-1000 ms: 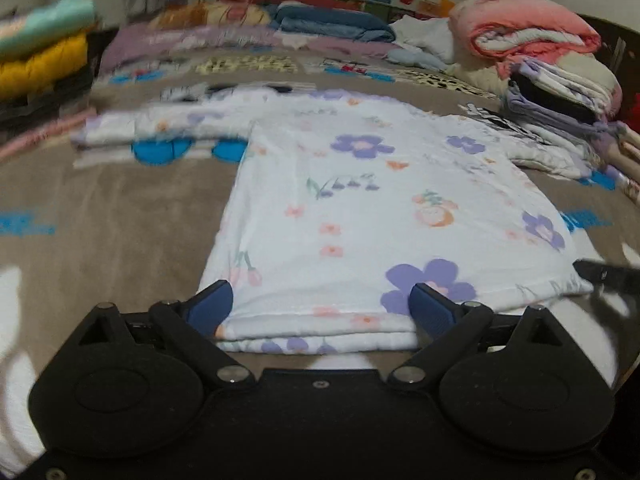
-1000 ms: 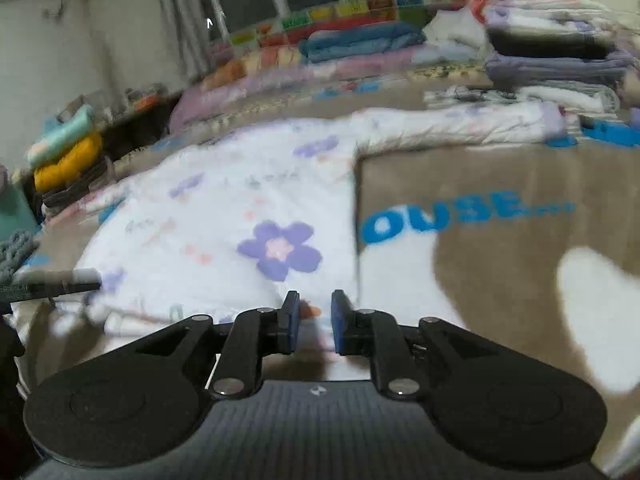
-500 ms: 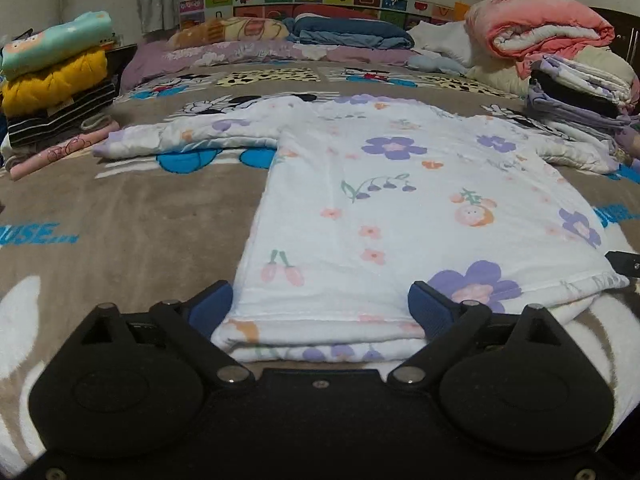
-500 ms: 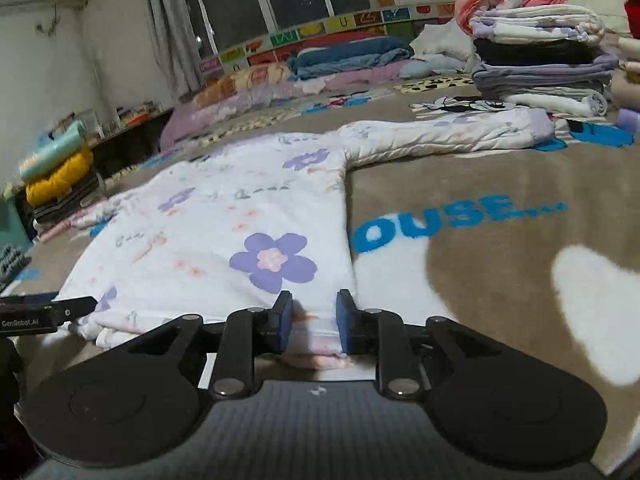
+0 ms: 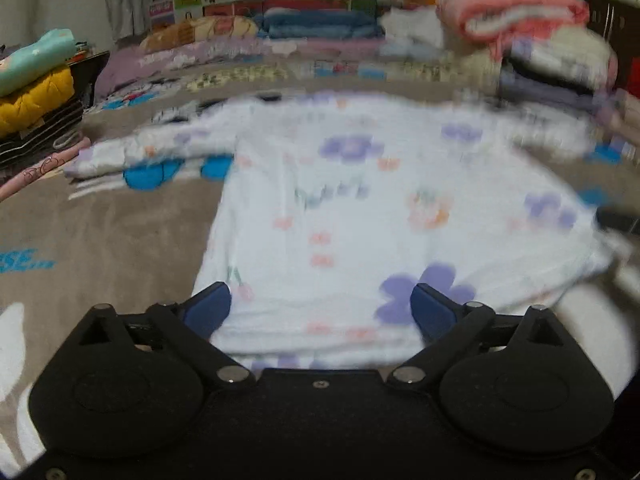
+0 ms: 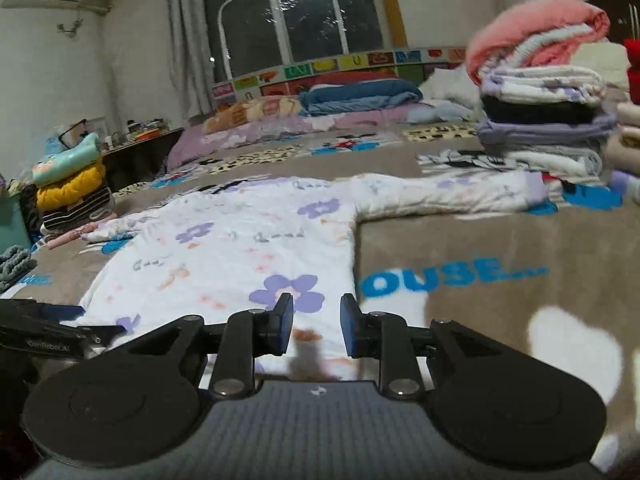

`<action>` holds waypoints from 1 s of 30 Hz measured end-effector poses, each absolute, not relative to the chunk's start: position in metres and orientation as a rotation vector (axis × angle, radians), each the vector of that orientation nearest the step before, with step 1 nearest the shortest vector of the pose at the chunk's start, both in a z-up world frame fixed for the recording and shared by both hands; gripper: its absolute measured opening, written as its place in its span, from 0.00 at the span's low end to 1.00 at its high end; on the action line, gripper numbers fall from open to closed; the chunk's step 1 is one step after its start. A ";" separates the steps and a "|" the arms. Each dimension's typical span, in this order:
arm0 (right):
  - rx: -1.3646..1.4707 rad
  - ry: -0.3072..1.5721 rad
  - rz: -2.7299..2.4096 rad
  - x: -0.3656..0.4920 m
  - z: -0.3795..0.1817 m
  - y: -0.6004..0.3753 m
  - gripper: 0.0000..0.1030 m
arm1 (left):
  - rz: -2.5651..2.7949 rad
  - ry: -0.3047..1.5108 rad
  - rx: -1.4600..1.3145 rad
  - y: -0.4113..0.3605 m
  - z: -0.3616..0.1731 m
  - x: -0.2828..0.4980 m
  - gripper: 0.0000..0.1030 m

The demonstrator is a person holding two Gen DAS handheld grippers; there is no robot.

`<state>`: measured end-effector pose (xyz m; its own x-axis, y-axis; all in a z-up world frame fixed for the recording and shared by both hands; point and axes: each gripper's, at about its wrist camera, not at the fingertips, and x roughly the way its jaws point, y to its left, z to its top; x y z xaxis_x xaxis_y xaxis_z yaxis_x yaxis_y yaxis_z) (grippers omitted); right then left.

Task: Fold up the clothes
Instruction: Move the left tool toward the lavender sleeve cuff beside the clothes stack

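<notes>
A white long-sleeved top with purple flowers (image 5: pixel 360 216) lies flat on the brown blanket, sleeves spread to both sides; it also shows in the right wrist view (image 6: pixel 240 248). My left gripper (image 5: pixel 320 312) is open wide at the top's near hem, jaws on either side of the cloth edge. My right gripper (image 6: pixel 316 324) is open a little over the hem's right corner, holding nothing. The left wrist view is blurred by motion.
The brown blanket (image 6: pixel 500 300) with blue letters covers the bed. Folded clothes are stacked at the right (image 6: pixel 540 120) and at the left (image 6: pixel 72 192). Bedding is piled along the far side under the window (image 6: pixel 352 96). The other gripper (image 6: pixel 44 332) shows at the left edge.
My right gripper's jaws have parted from nearly shut to a small gap and it has lifted and tilted up. My left gripper stays open and is moving, blurring its view.
</notes>
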<state>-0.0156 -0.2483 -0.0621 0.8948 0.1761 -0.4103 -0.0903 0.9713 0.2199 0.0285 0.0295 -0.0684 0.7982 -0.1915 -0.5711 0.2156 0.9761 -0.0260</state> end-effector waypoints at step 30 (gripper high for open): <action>0.758 0.498 0.127 0.027 -0.102 -0.356 0.32 | -0.367 0.569 0.077 -0.053 -0.067 0.032 0.95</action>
